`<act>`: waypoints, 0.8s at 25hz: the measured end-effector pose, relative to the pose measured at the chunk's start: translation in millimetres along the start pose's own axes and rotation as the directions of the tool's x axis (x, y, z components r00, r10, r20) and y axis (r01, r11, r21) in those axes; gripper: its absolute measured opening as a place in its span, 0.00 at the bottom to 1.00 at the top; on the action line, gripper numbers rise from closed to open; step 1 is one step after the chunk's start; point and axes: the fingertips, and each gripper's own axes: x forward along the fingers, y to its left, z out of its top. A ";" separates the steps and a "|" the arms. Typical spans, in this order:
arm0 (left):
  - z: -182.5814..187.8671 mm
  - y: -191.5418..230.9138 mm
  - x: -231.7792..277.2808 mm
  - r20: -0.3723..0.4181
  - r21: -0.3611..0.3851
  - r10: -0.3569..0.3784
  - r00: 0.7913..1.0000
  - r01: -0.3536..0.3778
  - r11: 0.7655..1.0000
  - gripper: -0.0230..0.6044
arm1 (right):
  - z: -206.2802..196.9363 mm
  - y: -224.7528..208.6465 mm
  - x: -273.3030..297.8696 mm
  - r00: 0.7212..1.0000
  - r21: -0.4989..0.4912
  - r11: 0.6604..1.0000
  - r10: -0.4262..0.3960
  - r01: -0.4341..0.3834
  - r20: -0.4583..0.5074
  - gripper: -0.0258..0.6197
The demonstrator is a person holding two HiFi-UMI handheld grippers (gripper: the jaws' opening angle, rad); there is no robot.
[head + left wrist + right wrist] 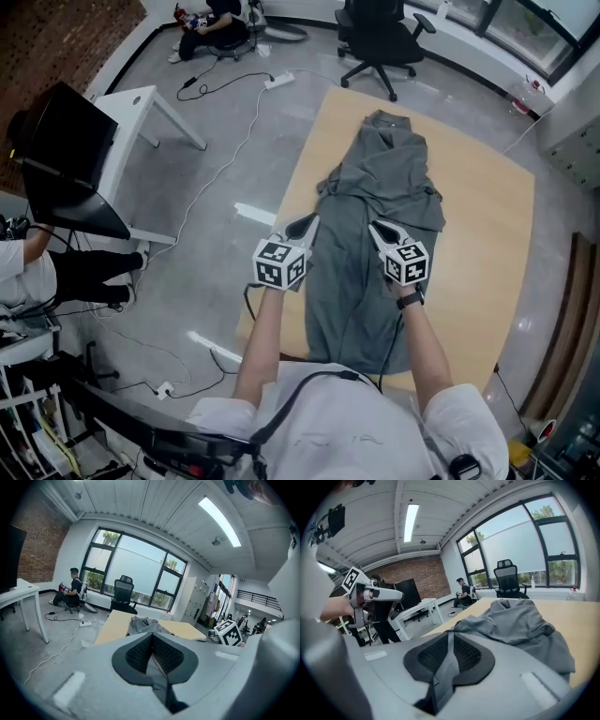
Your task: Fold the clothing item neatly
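A grey garment (375, 187) lies lengthwise on the wooden table (487, 244), its near end hanging toward the person. The left gripper (310, 223) is at the garment's left edge, about halfway along. In the left gripper view the jaws (151, 637) are shut on a strip of the grey fabric (159, 674). My right gripper (374, 228) is over the garment's middle, near its right side. In the right gripper view the jaws (451, 637) are closed on a fold of grey fabric (445, 667), with the rest of the garment (520, 618) bunched beyond.
A black office chair (380, 42) stands past the table's far end. A white desk (141, 103) with a black monitor (66, 150) is at the left, and cables (225, 159) trail on the floor. One person sits at the far back (211, 28), another at the left (37, 272).
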 end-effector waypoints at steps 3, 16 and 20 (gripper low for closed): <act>-2.8 -16.4 -8.0 0.001 0.022 -0.009 1.000 0.009 1.000 0.04 | 1.6 0.9 -30.8 0.997 0.038 0.998 -0.051 0.049 0.064 0.08; -21.9 -108.3 -47.1 0.058 0.060 -0.049 0.997 0.046 0.997 0.03 | 6.2 32.6 -146.6 0.967 0.056 0.994 -0.105 0.094 0.231 0.04; -22.7 -132.3 -66.3 0.116 0.055 -0.020 0.993 0.014 0.998 0.04 | 3.5 52.7 -170.9 0.965 0.015 0.998 -0.061 0.059 0.255 0.05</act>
